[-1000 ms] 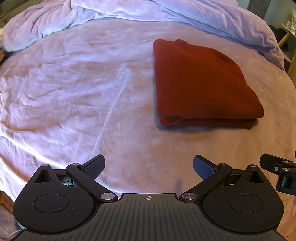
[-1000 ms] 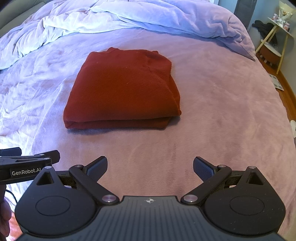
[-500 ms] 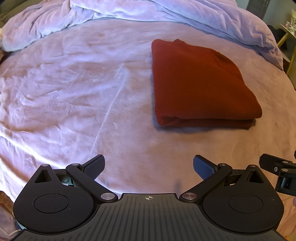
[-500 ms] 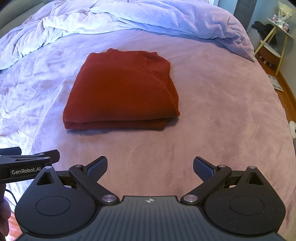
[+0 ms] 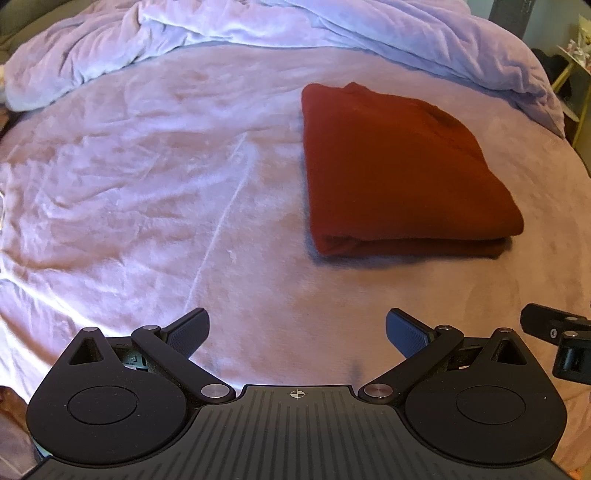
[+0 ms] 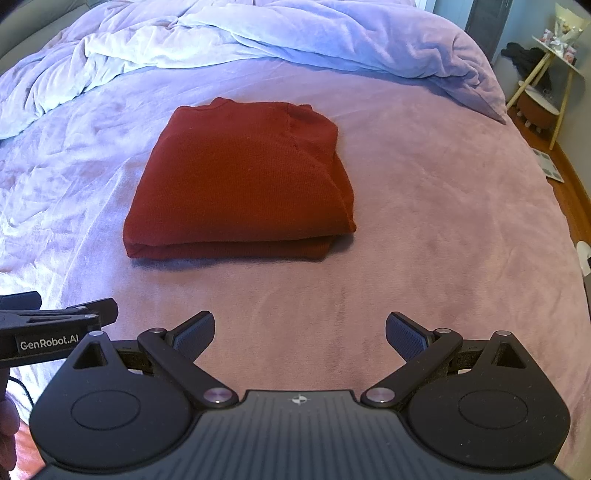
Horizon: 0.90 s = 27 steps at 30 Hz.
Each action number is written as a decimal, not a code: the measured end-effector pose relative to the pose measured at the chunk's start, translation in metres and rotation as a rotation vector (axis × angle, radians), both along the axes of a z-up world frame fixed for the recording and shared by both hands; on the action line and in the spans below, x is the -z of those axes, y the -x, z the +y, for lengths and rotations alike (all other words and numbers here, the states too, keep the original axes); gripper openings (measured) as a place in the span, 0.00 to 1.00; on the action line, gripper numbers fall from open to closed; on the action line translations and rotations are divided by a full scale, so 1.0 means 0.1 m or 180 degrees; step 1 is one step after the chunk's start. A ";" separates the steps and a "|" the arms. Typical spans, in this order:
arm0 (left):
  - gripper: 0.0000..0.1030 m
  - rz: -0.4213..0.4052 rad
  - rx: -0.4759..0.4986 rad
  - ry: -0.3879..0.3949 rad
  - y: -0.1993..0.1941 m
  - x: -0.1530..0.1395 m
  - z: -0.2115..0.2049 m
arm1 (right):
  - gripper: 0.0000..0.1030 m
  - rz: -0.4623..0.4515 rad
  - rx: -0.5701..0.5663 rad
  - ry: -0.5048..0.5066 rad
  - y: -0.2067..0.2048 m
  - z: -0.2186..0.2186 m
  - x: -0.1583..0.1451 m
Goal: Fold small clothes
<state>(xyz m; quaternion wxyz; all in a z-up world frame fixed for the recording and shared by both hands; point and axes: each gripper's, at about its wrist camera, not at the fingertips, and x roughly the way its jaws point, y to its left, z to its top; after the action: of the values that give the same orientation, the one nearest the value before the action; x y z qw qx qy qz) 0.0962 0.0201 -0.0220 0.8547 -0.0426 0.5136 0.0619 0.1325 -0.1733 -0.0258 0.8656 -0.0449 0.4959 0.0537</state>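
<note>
Folded dark red garment lying on a bed covered by a pinkish-lilac plush blanket, shown from both wrist cameras. The garment forms a compact, roughly rectangular stack of several layers; its folded edge faces the cameras, and a small bump of cloth rises at its far edge. In the left wrist view it lies ahead and to the right of the left tool; in the right wrist view the same garment lies ahead and slightly left of the right tool. Both tools stand wide, with jaws spread far apart and nothing between them, and each hangs over bare blanket well short of the garment's near edge, touching neither cloth nor bedding. The ribbed pads of the left tool face inward across the gap. Each tool appears in the other's view: part of the right tool enters at the right margin of the left wrist view, and the left tool, bearing the lettering "GenRobot.AI", enters at the left margin of the right wrist view, so the two are held side by side. A rumpled lilac duvet is bunched along the far side of the bed, apart from the garment. Beyond the bed's right edge stand a light-legged side table and a strip of wooden floor.
</note>
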 end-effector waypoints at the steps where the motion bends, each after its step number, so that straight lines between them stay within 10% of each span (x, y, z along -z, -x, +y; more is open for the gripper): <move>1: 1.00 0.0001 0.0006 -0.0005 0.00 0.00 0.00 | 0.96 -0.0001 -0.0005 -0.0002 0.00 0.00 0.00; 27: 1.00 -0.0047 0.0126 -0.0140 0.02 -0.01 -0.08 | 0.96 -0.0027 -0.0002 0.0029 -0.02 -0.01 0.01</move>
<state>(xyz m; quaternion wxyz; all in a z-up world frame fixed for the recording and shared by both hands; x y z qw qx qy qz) 0.0944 0.0122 -0.0212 0.8603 -0.0140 0.5065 0.0559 0.1344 -0.1747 -0.0266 0.8675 -0.0492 0.4924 0.0516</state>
